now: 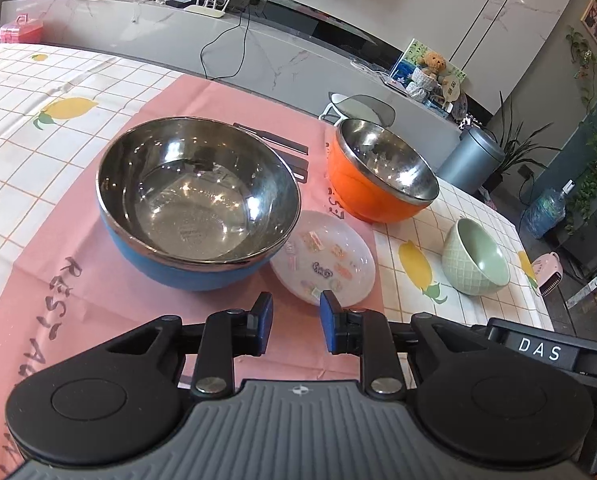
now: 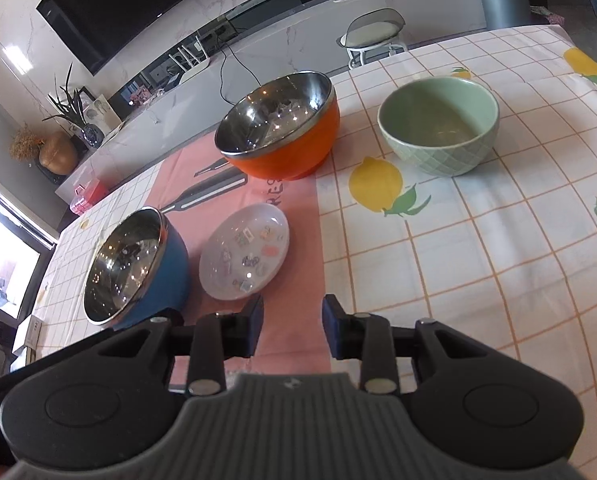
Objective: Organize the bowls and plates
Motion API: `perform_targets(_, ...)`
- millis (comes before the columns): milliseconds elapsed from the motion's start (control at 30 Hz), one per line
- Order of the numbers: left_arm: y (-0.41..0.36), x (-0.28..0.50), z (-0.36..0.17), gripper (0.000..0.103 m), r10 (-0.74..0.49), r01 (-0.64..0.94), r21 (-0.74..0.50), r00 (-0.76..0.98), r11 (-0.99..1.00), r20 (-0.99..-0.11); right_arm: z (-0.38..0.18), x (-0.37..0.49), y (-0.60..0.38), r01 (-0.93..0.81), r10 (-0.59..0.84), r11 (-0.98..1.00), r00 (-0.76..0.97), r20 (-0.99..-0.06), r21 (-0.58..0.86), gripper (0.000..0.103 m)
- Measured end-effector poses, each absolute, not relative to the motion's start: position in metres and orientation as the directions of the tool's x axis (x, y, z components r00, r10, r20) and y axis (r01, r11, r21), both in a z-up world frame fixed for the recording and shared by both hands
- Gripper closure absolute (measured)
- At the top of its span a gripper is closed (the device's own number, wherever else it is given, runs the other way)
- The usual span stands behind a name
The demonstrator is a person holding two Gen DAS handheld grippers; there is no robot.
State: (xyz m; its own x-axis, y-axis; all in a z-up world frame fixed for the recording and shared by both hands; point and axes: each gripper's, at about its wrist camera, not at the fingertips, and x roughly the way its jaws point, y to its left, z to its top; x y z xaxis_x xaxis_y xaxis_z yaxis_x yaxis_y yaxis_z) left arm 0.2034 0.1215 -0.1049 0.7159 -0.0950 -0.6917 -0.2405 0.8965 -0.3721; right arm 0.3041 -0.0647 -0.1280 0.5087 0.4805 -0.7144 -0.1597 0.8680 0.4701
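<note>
A blue steel-lined bowl (image 1: 194, 204) (image 2: 138, 268) stands on the pink cloth (image 1: 78, 264). A small white plate (image 1: 324, 258) (image 2: 245, 252) with stickers lies right beside it. An orange steel-lined bowl (image 1: 378, 172) (image 2: 278, 126) stands farther back. A green ceramic bowl (image 1: 476, 262) (image 2: 440, 124) stands on the checked cloth to the right. My left gripper (image 1: 296, 322) is open and empty just in front of the plate. My right gripper (image 2: 292, 322) is open and empty above the pink cloth's edge, near the plate.
The checked lemon-print tablecloth (image 2: 478, 260) covers the table. A stool (image 2: 374, 36) stands past the far table edge. A grey bin (image 1: 474, 156) and plants stand on the floor to the right. A long white cabinet (image 1: 178, 28) runs behind the table.
</note>
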Motion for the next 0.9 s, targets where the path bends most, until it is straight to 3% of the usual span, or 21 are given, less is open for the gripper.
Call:
perform_targets(633, 0.131, 0.240, -0.134, 0.075, -0.106, -0.307, -0.410, 0.676, 0.859, -0.729, -0.167, 0.368, -0.045, -0.109, 0.525, 0.832, 0.468, -0.710, 0.544, 0.072)
perform_targets(733, 0.131, 0.240, -0.135, 0.078, -0.105, -0.307, -0.412, 0.681, 0.858, -0.725, -0.168, 0.369, -0.043, -0.114, 0.530, 0.829, 0.472, -0.704, 0.548, 0.077)
perform_targets(800, 0.131, 0.240, -0.136, 0.085, -0.108, -0.308, -0.414, 0.678, 0.856, -0.727, -0.170, 0.368, -0.040, -0.127, 0.532, 0.831, 0.467, -0.707, 0.542, 0.089)
perform_targets(900, 0.134, 0.239, -0.136, 0.088, -0.116, -0.310, -0.425, 0.678, 0.850, -0.726, -0.171, 0.366, -0.037, -0.132, 0.528, 0.835, 0.464, -0.712, 0.533, 0.098)
